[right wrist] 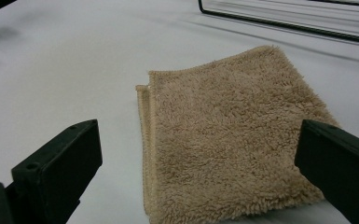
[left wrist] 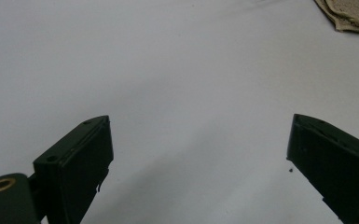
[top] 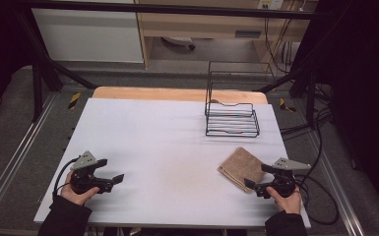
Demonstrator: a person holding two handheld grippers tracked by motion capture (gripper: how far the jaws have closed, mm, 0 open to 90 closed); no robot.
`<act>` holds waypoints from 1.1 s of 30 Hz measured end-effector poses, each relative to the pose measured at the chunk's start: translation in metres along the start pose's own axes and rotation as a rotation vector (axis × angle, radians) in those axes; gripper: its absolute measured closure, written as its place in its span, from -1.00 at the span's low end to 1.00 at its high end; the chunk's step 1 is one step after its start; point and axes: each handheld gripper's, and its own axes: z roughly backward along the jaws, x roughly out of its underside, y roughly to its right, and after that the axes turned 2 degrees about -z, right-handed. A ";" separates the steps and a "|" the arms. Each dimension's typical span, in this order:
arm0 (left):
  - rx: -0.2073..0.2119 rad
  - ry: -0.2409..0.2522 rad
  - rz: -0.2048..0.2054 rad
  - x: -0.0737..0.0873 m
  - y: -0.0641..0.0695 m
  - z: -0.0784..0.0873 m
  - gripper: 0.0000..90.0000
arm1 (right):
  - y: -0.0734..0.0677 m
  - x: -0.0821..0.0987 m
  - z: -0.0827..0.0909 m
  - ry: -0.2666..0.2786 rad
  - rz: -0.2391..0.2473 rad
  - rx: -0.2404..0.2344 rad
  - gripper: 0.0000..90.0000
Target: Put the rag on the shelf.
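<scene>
Your right gripper [top: 254,185] sat lower right, jaws spread and empty, just short of the folded towel [top: 239,168]; your left gripper [top: 112,180], lower left, was spread too. Risk: closing on one fluffy edge could've unfolded it or dragged it across the counter [top: 167,142].

A lab or recording room, set up as a test rig rather than a home. Plain white tabletop [top: 167,142] on a wooden board, boxed in by a black metal frame [top: 39,64] with slanted struts. Grey carpeted floor [top: 10,137] crossed by aluminium rails [top: 10,167], marked with yellow-and-black hazard tape [top: 74,100]. Loose black cables [top: 320,147] trailing at the right; pale wooden office furniture [top: 202,24] and a white cabinet [top: 88,34] behind.
</scene>
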 end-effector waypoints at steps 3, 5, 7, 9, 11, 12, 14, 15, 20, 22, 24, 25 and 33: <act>0.000 -0.001 -0.002 0.000 0.000 0.000 -0.85 | 0.000 0.000 0.000 0.000 0.005 0.001 -0.97; 0.001 -0.002 -0.002 0.000 0.000 0.000 -0.85 | 0.000 0.000 0.000 0.000 0.004 0.002 -0.97; 0.001 -0.001 -0.001 0.000 0.000 0.000 -0.85 | -0.001 0.000 0.000 -0.003 0.006 0.007 -0.97; 0.001 -0.002 -0.001 0.000 0.000 0.000 -0.85 | -0.002 -0.001 -0.001 -0.008 0.012 0.011 -0.96; 0.003 -0.002 -0.001 0.001 0.000 0.000 -0.85 | -0.003 -0.001 -0.002 -0.013 0.023 0.016 -0.96; 0.003 -0.003 -0.003 0.001 0.000 0.000 -0.85 | -0.003 -0.001 -0.002 -0.013 0.023 0.016 -0.96; 0.001 -0.002 0.003 0.001 0.000 0.000 -0.85 | -0.005 -0.003 -0.004 -0.023 0.023 0.015 -0.96; 0.001 -0.001 0.005 0.001 0.000 0.000 -0.85 | -0.006 -0.003 -0.005 -0.025 0.030 0.017 -0.95; 0.000 -0.002 0.007 0.002 -0.001 0.000 -0.85 | -0.012 -0.006 -0.010 -0.031 0.038 0.027 -0.94; -0.003 -0.003 0.008 0.002 -0.001 -0.001 -0.85 | -0.014 -0.007 -0.011 -0.032 0.048 0.034 -0.93; -0.005 -0.004 0.007 0.002 -0.001 0.000 -0.85 | -0.018 -0.010 -0.014 -0.033 0.058 0.046 -0.90; -0.005 -0.004 0.007 0.002 -0.001 0.000 -0.85 | -0.018 -0.010 -0.014 -0.033 0.058 0.046 -0.90; -0.011 -0.005 0.012 0.002 -0.002 0.000 -0.85 | -0.032 -0.018 -0.033 -0.060 0.097 0.108 -0.81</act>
